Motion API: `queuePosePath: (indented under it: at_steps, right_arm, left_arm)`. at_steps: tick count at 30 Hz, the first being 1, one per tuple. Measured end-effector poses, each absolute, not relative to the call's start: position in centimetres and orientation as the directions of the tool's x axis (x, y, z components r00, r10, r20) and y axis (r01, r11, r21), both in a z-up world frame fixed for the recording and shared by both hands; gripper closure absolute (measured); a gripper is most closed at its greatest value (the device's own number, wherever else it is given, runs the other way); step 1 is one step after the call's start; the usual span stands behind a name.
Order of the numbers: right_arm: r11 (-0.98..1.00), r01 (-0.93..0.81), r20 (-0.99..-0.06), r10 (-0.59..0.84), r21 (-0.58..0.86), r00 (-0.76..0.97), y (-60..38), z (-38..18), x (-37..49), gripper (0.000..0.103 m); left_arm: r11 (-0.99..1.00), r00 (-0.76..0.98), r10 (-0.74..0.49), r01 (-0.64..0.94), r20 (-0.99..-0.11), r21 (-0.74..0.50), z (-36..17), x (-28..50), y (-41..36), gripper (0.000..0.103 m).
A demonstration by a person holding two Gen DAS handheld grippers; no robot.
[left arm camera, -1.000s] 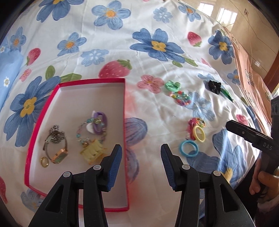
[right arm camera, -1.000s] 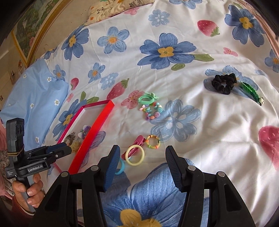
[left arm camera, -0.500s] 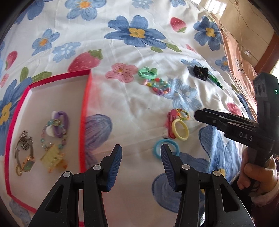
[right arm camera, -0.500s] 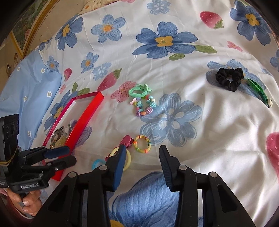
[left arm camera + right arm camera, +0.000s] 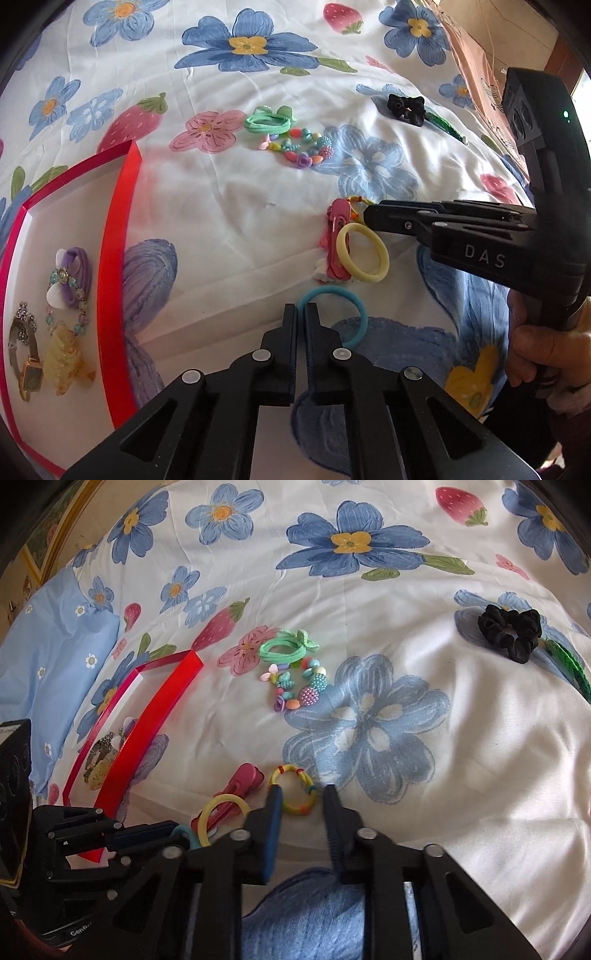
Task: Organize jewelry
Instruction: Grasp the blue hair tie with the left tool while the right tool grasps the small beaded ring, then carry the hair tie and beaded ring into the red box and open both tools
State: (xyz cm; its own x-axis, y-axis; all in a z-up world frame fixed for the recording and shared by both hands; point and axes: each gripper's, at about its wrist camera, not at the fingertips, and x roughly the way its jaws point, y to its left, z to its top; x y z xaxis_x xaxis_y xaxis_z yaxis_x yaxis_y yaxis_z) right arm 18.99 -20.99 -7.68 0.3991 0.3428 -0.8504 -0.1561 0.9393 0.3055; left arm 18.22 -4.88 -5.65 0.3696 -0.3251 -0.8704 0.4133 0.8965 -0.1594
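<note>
Teal elastic hair ring (image 5: pixel 334 315) pinched at its near edge between the nearly closed fingers of the left gripper (image 5: pixel 301 314), flat on the floral bedsheet (image 5: pixel 229 206); right gripper (image 5: pixel 300 805) part-open, straddling the yellow multicoloured elastic ring (image 5: pixel 293 789). Roughly half done by the look of it: a gold watch (image 5: pixel 27 363), purple hair tie (image 5: pixel 75 275), beaded bracelet and amber claw clip (image 5: pixel 64 363) already inside the red-rimmed box (image 5: pixel 114 258) left of the left claw. Left outside, ahead of both claws: pale yellow ring (image 5: pixel 364 253), pink clip (image 5: pixel 338 240), mint hair ties (image 5: pixel 267 123), bead bracelet (image 5: pixel 299 147), black scrunchie (image 5: pixel 511 633); box wall to clear.

bright, soft daylight, sharp focus, faint shadows, heavy fisheye bending and dark vignetted corners.
</note>
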Motion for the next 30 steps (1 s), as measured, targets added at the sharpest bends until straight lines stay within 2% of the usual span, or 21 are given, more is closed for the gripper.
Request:
queuePosePath:
  at_steps: [3, 16, 30]
  right_arm:
    - [0.941, -0.176, -0.853, 0.337, 0.289, 0.399, -20.3, -7.6, 18.9, 0.1]
    - [0.914, -0.244, -0.82, 0.399, 0.323, 0.411, -17.2, -5.1, 17.5, 0.1]
    - [0.869, -0.337, -0.781, 0.481, 0.363, 0.399, -12.2, -2.8, 17.1, 0.1]
  left_arm:
    - [0.902, 0.383, -0.319, 0.403, -0.867, -0.154, -5.3, 17.9, -4.2, 0.1]
    - [0.94, 0.493, -0.318, 0.275, -0.81, -0.202, -0.9, 15.1, 2.9, 0.1]
    - [0.965, 0.555, -0.26, 0.117, -0.79, -0.236, 0.8, 12.2, 10.7, 0.1]
